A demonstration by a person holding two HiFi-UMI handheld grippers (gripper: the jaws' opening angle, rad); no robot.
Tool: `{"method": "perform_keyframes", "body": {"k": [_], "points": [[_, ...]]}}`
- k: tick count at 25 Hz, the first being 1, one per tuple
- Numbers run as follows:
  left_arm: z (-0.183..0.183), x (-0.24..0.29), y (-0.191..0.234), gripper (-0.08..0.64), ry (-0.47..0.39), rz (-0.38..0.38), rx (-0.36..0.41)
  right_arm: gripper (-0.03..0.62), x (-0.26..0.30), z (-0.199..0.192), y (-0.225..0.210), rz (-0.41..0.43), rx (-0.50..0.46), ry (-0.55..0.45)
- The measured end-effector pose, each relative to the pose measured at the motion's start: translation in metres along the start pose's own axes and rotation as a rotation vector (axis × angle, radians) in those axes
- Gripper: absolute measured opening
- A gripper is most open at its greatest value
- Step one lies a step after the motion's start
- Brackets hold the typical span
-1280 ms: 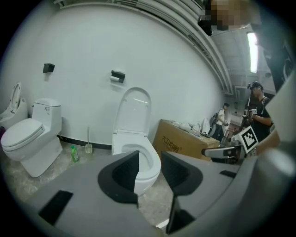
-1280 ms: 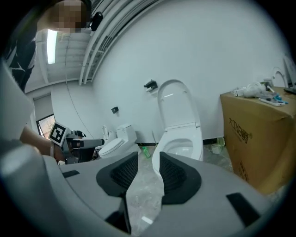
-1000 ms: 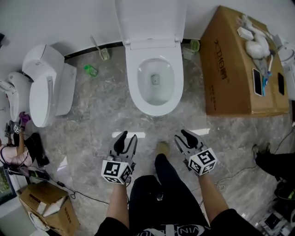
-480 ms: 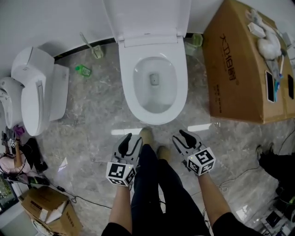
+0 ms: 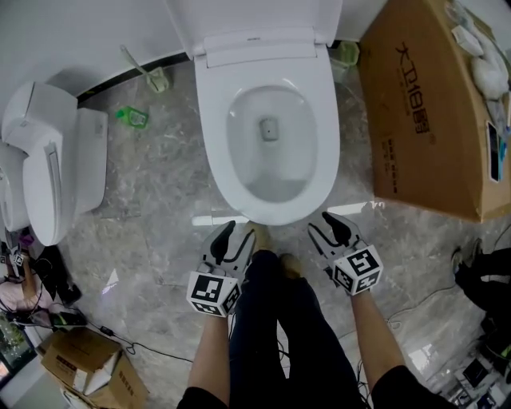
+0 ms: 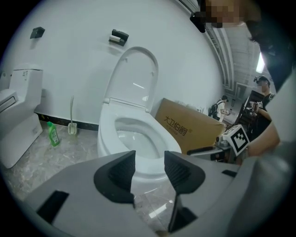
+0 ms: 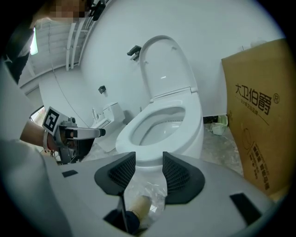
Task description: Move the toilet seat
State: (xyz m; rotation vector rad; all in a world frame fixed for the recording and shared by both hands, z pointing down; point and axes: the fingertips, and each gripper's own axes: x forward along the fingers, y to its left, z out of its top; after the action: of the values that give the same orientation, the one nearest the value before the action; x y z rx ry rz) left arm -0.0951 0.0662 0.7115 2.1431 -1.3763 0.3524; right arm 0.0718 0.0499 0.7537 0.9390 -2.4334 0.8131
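A white toilet stands against the wall with its lid point(image 5: 255, 20) raised. Its seat ring point(image 5: 215, 152) lies flat on the bowl. My left gripper point(image 5: 235, 238) hovers just before the bowl's front rim, left of centre, and my right gripper point(image 5: 329, 230) is level with it, right of centre. Neither touches the toilet. In the left gripper view the jaws point(image 6: 149, 166) stand open with nothing between them, facing the seat ring point(image 6: 159, 141) and the lid point(image 6: 134, 76). In the right gripper view the jaws point(image 7: 149, 169) are open and empty, before the seat ring point(image 7: 187, 125). Both pairs have just been opening.
A large cardboard box point(image 5: 423, 104) with several items on top stands right of the toilet. A second toilet point(image 5: 52, 160) lies at the left, with a green bottle point(image 5: 132, 117) and a toilet brush point(image 5: 152, 73) near the wall. My legs point(image 5: 275, 311) stand between the grippers. A small open box point(image 5: 88, 363) and cables lie at lower left.
Both grippers have come closer to the toilet's front rim, and the toilet now looks larger in the head view. Their jaws stand wider apart than before.
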Motion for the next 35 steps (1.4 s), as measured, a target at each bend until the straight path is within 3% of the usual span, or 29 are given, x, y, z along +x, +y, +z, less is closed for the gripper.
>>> {"method": "perform_keyframes", "body": {"k": [11, 24, 28, 35], "points": [[-0.026, 0.022, 0.030, 0.199, 0.023, 0.004, -0.006, 0.198, 0.018, -0.013, -0.028, -0.034, -0.110, 0.035], [-0.041, 0.027, 0.042, 0.199, 0.022, 0.010, 0.006, 0.196, 0.025, -0.022, -0.031, 0.010, -0.122, 0.016], [-0.045, 0.028, 0.044, 0.199, 0.041, 0.014, 0.035, 0.193, 0.026, -0.021, -0.030, 0.045, -0.130, 0.013], [-0.051, 0.028, 0.045, 0.207, 0.074, -0.008, 0.081, 0.186, 0.023, -0.019, -0.029, 0.030, -0.136, 0.015]]}}
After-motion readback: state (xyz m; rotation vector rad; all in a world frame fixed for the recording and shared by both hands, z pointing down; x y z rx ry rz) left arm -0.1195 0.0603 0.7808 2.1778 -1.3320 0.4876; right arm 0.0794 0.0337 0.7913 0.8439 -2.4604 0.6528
